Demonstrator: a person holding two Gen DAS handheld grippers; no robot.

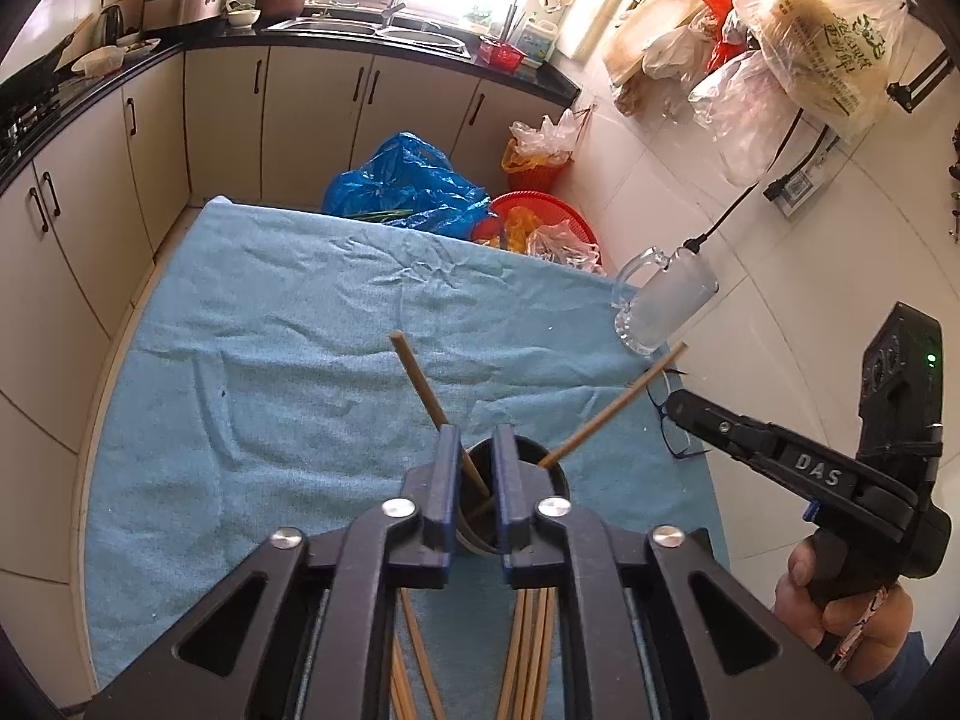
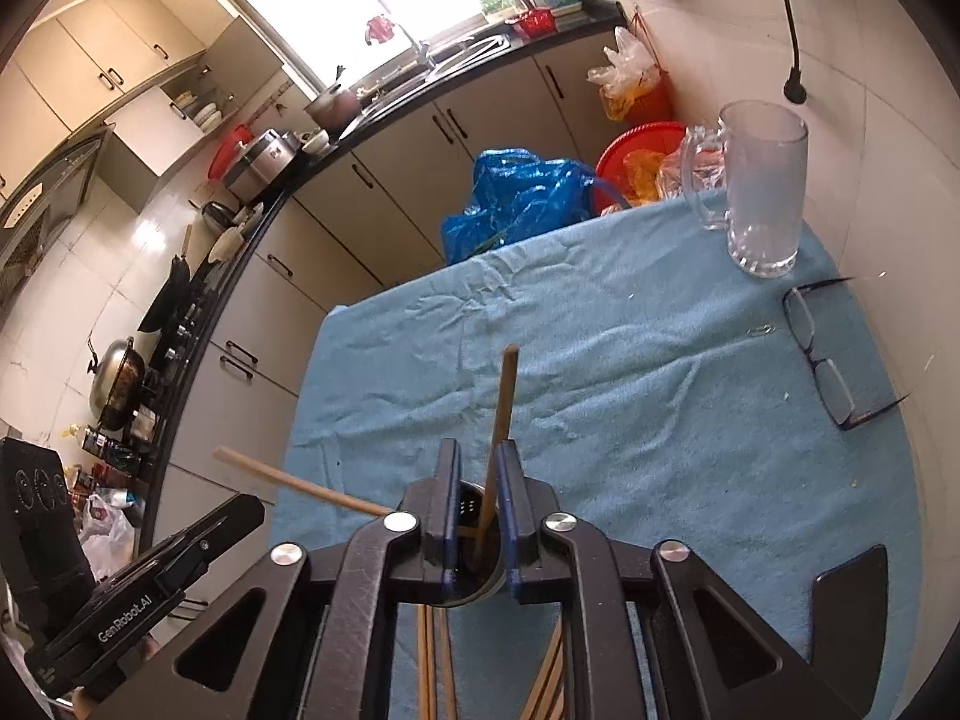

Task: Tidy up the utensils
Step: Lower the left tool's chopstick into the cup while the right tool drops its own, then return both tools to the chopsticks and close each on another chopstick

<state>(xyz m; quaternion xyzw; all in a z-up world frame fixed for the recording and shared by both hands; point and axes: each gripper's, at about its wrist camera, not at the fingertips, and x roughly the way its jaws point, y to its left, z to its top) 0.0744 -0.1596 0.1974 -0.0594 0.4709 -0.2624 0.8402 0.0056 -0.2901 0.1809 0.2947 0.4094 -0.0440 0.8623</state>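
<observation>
Chopsticks are the matter here: two lean apart in the dark holder cup [image 1: 516,492] near the front of the bench [image 1: 300,324] with its blue towel, one chopstick [image 1: 441,414] tilting left, the other chopstick [image 1: 612,405] tilting right, and more loose chopsticks [image 1: 531,648] lie on the towel below the grippers. Far right stands a glass mug [image 2: 762,192], with eyeglasses [image 2: 828,354] nearer. Left gripper [image 1: 477,480] and right gripper [image 2: 480,498] each hover over the cup, fingers slightly spread, pinching nothing.
</observation>
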